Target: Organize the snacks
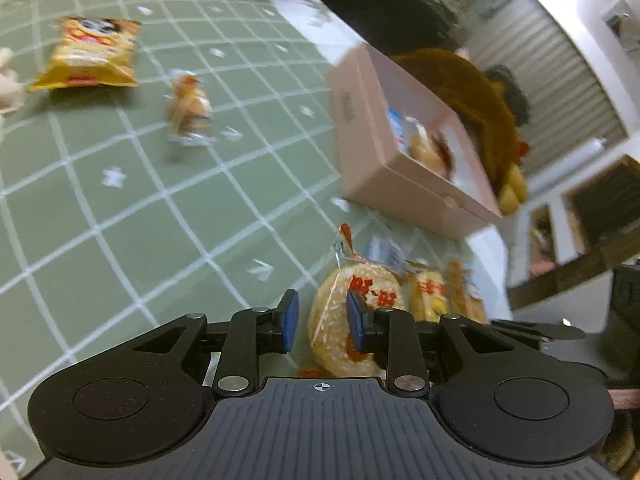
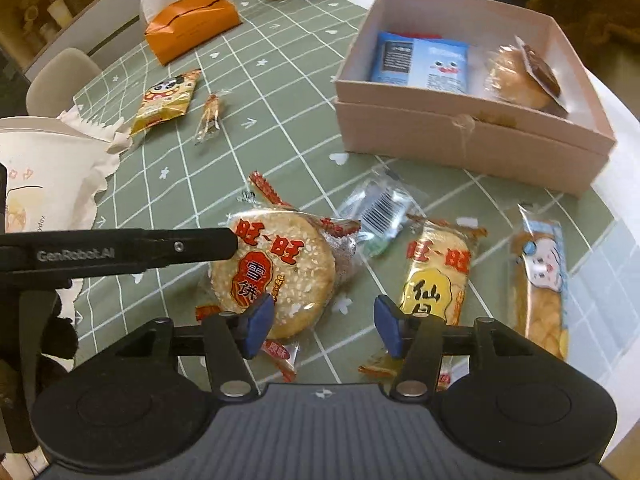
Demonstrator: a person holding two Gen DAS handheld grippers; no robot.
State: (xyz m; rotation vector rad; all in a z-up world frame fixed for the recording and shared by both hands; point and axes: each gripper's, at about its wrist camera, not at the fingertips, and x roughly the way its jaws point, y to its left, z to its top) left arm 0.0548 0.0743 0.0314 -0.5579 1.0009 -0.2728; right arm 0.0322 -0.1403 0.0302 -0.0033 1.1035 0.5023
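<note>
Round rice-cracker packet (image 2: 276, 272), in front of the pink box (image 2: 472, 144) on the checked cloth: light, brittle, slippery film, best pinched at the crimped end; left gripper (image 1: 322, 322) and right gripper (image 2: 322, 322) both parted, grasping nothing

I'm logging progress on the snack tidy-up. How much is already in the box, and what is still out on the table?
Done: the box holds a blue packet and a wrapped bun. In hand: nothing is gripped; the right hand-held gripper stands open above the round rice cracker. Left: that cracker, the yellow cracker, the clear wrapper, the biscuit pack, the panda bag and a small candy.
</note>
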